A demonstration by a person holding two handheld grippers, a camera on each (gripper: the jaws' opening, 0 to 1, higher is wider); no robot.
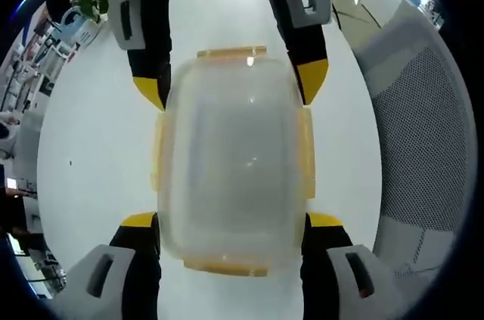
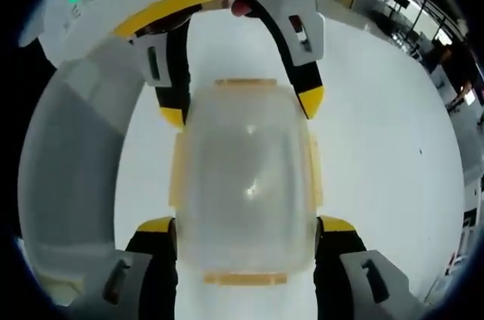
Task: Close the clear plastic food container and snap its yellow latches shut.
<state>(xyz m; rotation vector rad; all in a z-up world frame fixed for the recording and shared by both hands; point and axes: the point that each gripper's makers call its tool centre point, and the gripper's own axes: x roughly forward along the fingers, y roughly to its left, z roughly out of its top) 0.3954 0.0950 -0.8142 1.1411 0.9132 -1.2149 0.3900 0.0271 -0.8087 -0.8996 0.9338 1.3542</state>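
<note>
Container [image 1: 233, 157] lies between both tongs' open yellow-tipped jaws.

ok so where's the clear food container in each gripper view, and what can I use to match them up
Left gripper view: the clear container sits at centre, between the left gripper at the bottom and the right gripper entering from the top.
Right gripper view: centre again, between the right gripper at the bottom and the left gripper at the top.
Shared landmark: the white table.
</note>
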